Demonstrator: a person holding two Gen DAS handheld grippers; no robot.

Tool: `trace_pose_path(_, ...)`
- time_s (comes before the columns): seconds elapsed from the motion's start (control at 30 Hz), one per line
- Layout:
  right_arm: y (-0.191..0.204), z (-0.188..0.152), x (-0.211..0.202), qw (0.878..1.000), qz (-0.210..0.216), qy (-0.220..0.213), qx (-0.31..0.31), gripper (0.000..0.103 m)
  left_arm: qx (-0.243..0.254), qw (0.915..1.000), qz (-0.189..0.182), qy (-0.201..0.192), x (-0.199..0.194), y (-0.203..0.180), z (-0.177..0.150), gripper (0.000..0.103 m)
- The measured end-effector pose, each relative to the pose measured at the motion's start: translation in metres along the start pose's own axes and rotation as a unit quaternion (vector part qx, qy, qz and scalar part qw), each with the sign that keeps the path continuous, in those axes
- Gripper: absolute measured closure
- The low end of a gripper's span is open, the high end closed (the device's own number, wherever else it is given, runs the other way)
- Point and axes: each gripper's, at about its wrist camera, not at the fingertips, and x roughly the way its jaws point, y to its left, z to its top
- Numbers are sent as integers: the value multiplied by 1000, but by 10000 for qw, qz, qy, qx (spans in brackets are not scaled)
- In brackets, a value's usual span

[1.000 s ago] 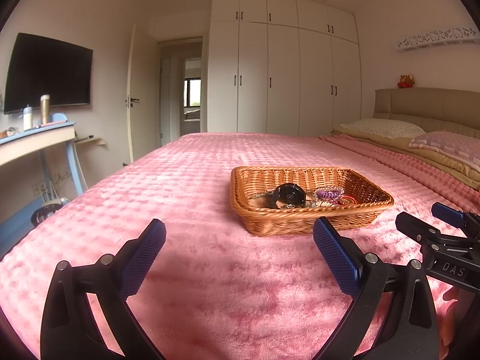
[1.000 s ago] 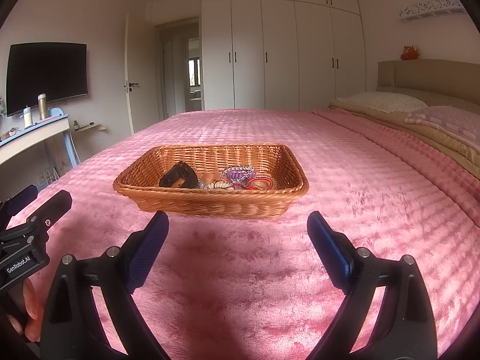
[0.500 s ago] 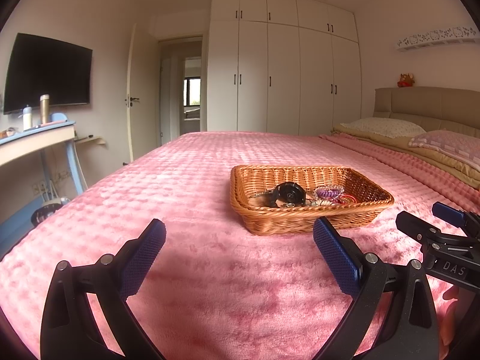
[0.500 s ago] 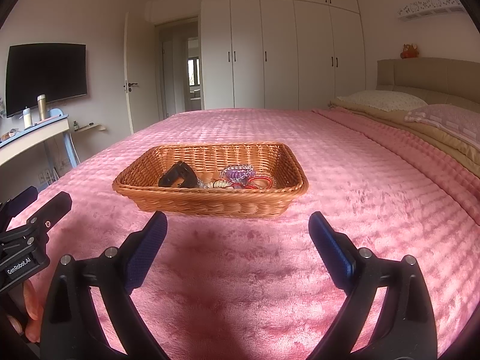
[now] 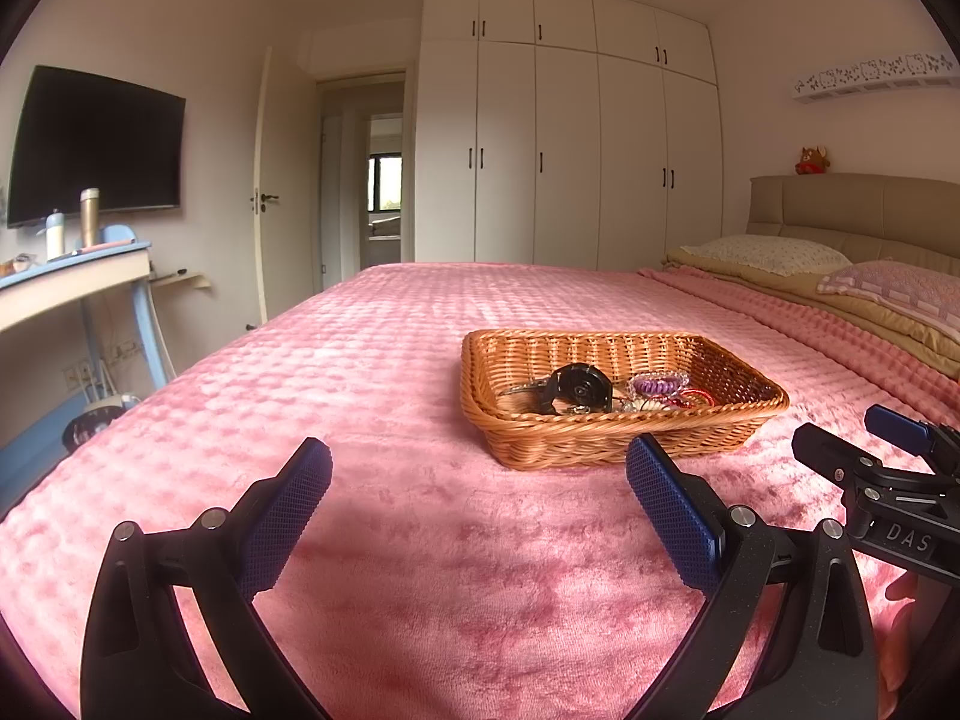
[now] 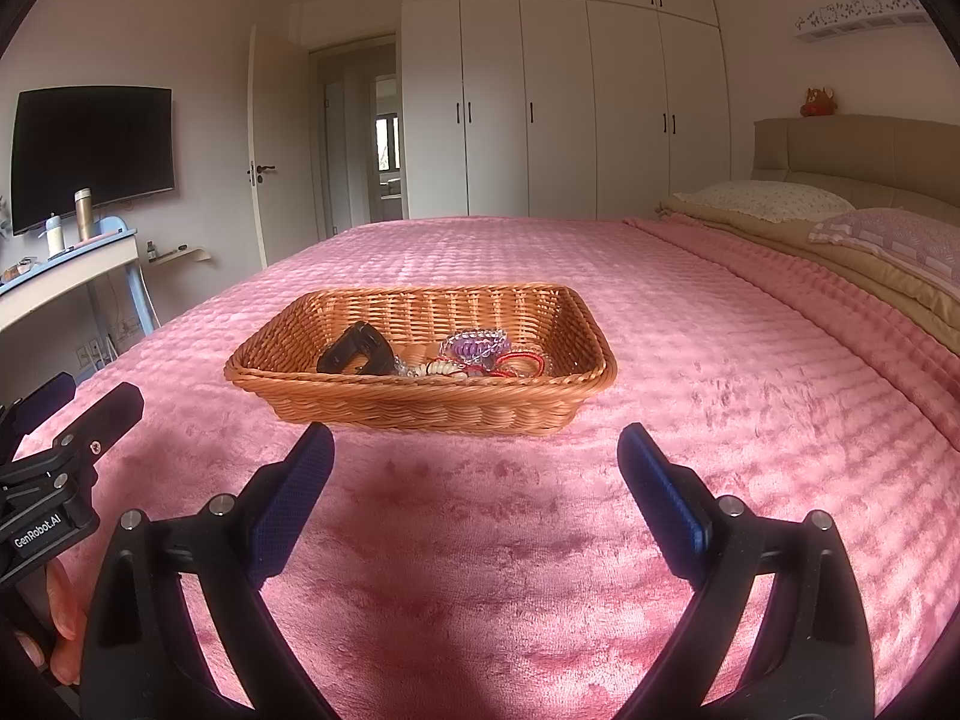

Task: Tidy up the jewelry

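Note:
A wicker basket (image 5: 624,450) stands on the pink bedspread, also in the right wrist view (image 6: 420,411). In it lie a black watch (image 5: 576,387) (image 6: 357,351), a purple coil band (image 5: 657,384) (image 6: 477,345), a red cord bracelet (image 6: 522,363) and beads (image 6: 441,369). My left gripper (image 5: 477,468) is open and empty, short of the basket and to its left. My right gripper (image 6: 474,456) is open and empty, just in front of the basket. Each gripper shows at the edge of the other's view (image 5: 864,450) (image 6: 78,408).
The pink bedspread (image 5: 360,372) covers a wide bed. Pillows (image 5: 774,255) and a headboard lie at the right. A blue desk (image 5: 78,276) with bottles stands left of the bed under a wall TV (image 5: 96,144). White wardrobes (image 5: 564,150) fill the far wall.
The right gripper has crept slightly closer to the basket. The left gripper has hardly moved. Both stay open.

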Motion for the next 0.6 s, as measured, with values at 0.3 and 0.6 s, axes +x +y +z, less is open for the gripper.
trace_pose_path(0.3, -1, -1, 0, 10000, -5, 8, 7, 12, -4, 10000, 3, 2, 0, 0, 0, 8)
trace_pose_path(0.6, -1, -1, 0, 10000, -2, 12, 12, 11, 7, 10000, -7, 0, 0, 0, 0, 8)
